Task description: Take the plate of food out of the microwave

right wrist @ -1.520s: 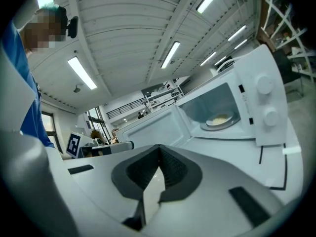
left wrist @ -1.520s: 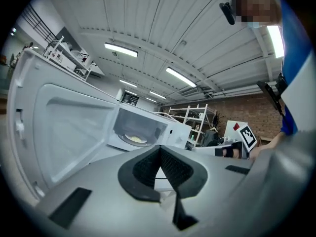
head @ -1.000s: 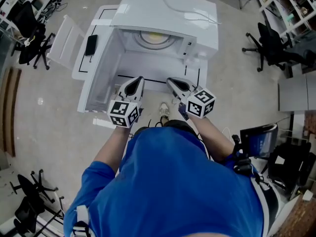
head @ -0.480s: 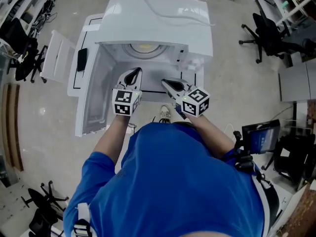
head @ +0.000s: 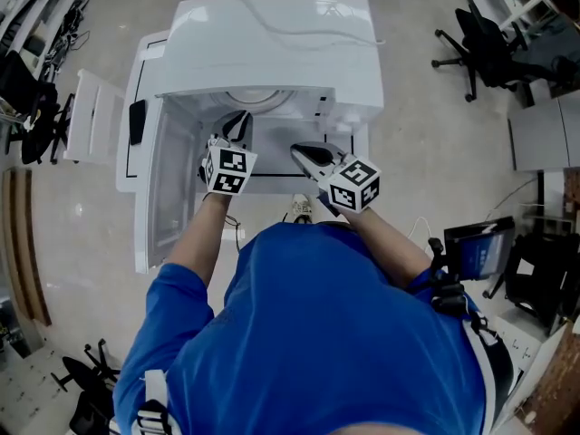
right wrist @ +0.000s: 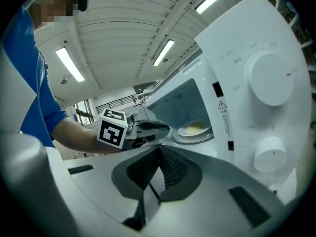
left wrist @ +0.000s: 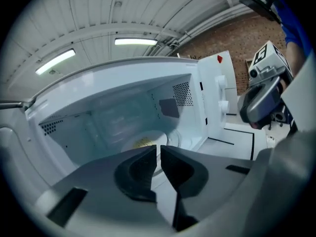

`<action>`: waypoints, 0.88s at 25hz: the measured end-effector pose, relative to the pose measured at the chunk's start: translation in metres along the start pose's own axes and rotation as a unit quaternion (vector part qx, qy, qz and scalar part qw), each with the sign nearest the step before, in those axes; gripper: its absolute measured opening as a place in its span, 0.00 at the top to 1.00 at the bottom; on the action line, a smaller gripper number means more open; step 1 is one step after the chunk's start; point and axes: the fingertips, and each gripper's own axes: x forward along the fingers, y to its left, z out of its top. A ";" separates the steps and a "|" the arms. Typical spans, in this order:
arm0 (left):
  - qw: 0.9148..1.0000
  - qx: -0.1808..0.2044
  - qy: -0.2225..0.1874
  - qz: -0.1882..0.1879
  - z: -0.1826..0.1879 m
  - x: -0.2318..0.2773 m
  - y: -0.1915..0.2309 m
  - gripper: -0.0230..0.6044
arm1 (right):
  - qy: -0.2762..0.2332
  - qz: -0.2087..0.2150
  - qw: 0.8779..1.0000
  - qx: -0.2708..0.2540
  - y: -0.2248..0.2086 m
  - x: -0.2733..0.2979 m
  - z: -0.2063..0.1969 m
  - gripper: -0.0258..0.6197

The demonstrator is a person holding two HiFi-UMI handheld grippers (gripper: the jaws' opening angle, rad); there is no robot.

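Note:
A white microwave [head: 272, 34] stands with its door [head: 168, 188] swung open to the left. Inside, on the turntable, sits a white plate of yellowish food [left wrist: 143, 142], which also shows in the right gripper view [right wrist: 194, 129]. My left gripper [head: 240, 120] reaches into the mouth of the cavity, short of the plate. Its jaws stand shut with nothing between them [left wrist: 158, 147]. My right gripper [head: 299, 149] hangs just outside the opening, below the control panel, and is shut and empty [right wrist: 159, 148].
The control panel with two knobs [right wrist: 269, 78] is at the right of the opening. The microwave rests on a white table [head: 136, 80] with black tape lines and a small black device [head: 136, 120]. Office chairs [head: 480, 34] stand at the right and left.
My left gripper has moved forward from in front of the microwave into its opening. The right gripper has edged forward a little. The microwave now sits closer in the head view.

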 end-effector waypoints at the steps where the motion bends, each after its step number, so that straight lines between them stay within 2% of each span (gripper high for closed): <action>1: 1.000 0.013 0.007 -0.001 -0.002 0.005 0.001 0.94 | 0.001 0.001 1.000 0.001 0.000 0.001 0.000 0.96; 5: 0.997 0.063 0.039 -0.010 -0.013 0.024 0.003 0.85 | 0.007 0.005 1.000 0.005 -0.002 0.005 -0.003 0.96; 10: 0.989 0.127 0.067 -0.022 -0.022 0.042 0.005 0.82 | 0.009 0.003 1.000 0.008 -0.005 0.006 -0.003 0.96; 18: 0.966 0.236 0.092 -0.050 -0.025 0.061 -0.001 0.82 | 0.002 -0.009 1.000 0.014 -0.015 -0.003 0.001 0.96; 22: 0.947 0.297 0.100 -0.074 -0.026 0.066 -0.008 0.82 | 0.000 -0.012 1.000 0.016 -0.018 -0.005 0.002 0.96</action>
